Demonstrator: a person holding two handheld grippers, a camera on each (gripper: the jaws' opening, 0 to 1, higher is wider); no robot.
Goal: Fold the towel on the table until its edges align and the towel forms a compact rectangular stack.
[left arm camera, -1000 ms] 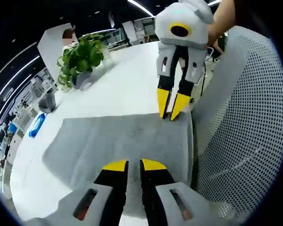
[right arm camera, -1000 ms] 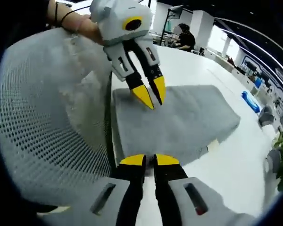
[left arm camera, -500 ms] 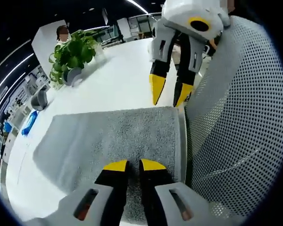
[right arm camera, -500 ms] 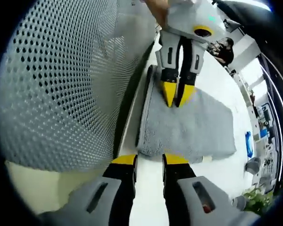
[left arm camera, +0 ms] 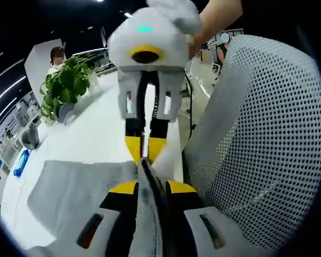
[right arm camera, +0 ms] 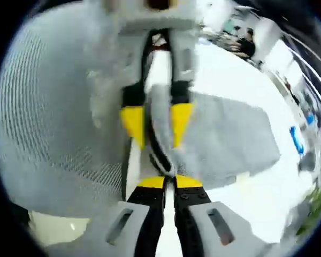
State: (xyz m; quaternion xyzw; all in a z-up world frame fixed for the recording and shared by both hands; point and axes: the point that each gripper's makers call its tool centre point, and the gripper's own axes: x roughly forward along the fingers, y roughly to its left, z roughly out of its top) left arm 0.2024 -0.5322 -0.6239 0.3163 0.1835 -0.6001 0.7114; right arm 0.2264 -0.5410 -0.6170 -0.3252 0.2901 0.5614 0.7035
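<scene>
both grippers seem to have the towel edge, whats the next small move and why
Probably lift that edge and carry it across toward the far side. The left gripper and right gripper both pinch the towel edge by the chair, while the rest lies flat on the table.

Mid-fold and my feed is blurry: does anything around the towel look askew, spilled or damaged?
Nothing spilled or damaged. The grey towel lies on the white table, its near edge lifted and pinched in the left gripper and the right gripper. That edge sits right at the table's rim beside the mesh chair. The plant stands upright.
</scene>
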